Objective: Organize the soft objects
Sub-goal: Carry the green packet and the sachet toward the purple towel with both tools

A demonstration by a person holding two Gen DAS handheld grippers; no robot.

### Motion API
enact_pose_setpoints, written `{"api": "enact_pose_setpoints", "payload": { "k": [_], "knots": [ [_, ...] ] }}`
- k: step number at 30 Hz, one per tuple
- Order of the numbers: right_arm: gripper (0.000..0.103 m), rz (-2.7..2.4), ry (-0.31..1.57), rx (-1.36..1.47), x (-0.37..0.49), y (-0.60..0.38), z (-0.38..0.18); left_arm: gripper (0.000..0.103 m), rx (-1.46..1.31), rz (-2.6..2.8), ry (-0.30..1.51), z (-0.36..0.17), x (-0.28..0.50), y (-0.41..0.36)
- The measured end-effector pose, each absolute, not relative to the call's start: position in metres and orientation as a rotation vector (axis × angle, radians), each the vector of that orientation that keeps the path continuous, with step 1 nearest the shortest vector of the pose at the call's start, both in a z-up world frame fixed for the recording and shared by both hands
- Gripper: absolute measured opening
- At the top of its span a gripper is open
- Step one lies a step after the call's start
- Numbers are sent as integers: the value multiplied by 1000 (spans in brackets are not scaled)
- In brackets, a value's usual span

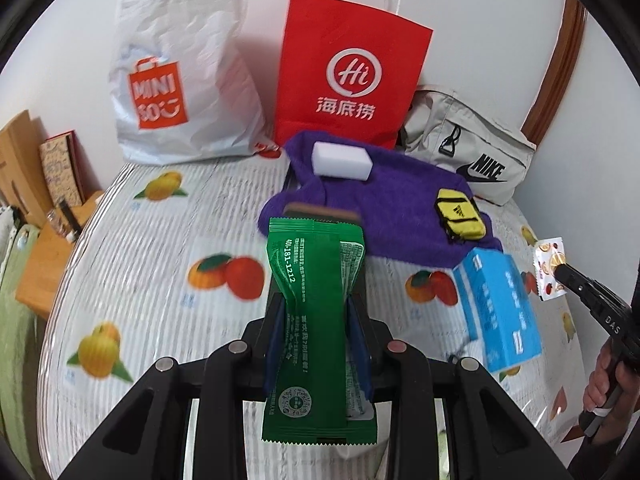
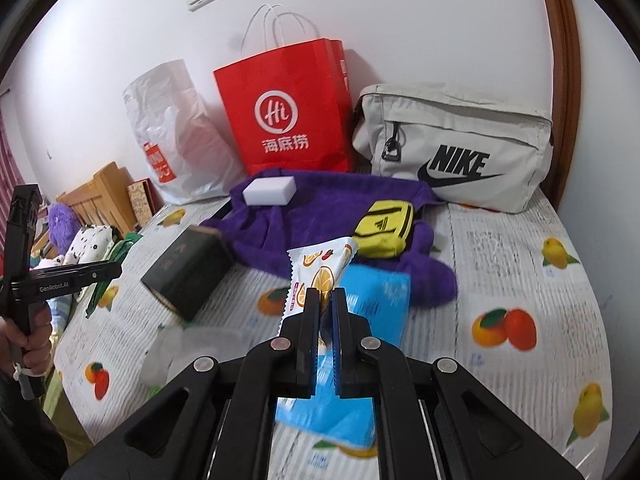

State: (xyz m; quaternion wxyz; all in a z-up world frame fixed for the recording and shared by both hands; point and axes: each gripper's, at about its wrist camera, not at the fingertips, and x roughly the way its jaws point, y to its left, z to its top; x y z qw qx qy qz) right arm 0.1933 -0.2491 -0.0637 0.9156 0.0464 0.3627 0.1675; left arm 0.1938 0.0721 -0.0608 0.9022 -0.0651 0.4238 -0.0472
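Two packets in my grip, one per tool. Item one: flat green foil snack sachet with white print (image 1: 316, 320), clamped across its middle by my left gripper (image 1: 318, 304), lifted clear of the bed, top edge toward the bags. Item two: small white crinkle-edged wrapper printed with orange slices (image 2: 320, 276), pinched at its lower half in my right gripper (image 2: 327, 300), whose jaws stand almost fully closed on it; it too hangs above the bedding.

Beneath and beside them: light blue soft tissue pack (image 2: 372, 300) lying on the fruit-print striped bedsheet (image 2: 520, 264); rumpled purple fleece cloth (image 2: 320, 216) carrying a white foam block (image 2: 270, 192) and a small yellow zip pouch (image 2: 384, 230); dark green hardback-looking box (image 2: 188, 272) at the cloth's near edge.

Against the wall: white plastic shopping bag with orange logo (image 1: 180, 80), red paper carrier bag with white cord handles (image 1: 352, 76), grey fabric waist bag (image 2: 452, 148).

Step judged: both packets picked, in carry. Next move calls for choosing a receptacle, likely one of the upright bags, and bringing each packet over an open mouth before letting go; the red bag's narrow top needs careful aim.
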Motion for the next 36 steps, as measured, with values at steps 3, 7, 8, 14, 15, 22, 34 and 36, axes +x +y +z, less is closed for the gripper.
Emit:
{"api": "enact_pose_setpoints", "payload": {
  "k": [3, 7, 8, 14, 15, 22, 34, 36],
  "knots": [
    [6, 340, 749, 104, 211, -250, -61, 29, -128, -108, 875, -56, 210, 70],
    [6, 339, 754, 104, 236, -247, -58, 29, -128, -118, 879, -53, 234, 68],
    [6, 339, 756, 103, 241, -246, -57, 29, -130, -125, 881, -54, 240, 67],
    [6, 347, 764, 86, 279, -240, -56, 29, -159, -148, 888, -57, 275, 63],
    [6, 349, 767, 83, 286, -239, -57, 29, -164, -150, 888, -57, 282, 63],
    [6, 349, 791, 59, 331, -236, -70, 29, -167, -159, 894, -59, 320, 59],
    [6, 394, 925, 54, 373, -221, -111, 29, -162, -165, 952, -86, 378, 41],
    [6, 400, 946, 45, 377, -219, -117, 29, -172, -172, 976, -93, 386, 39]
  ]
}}
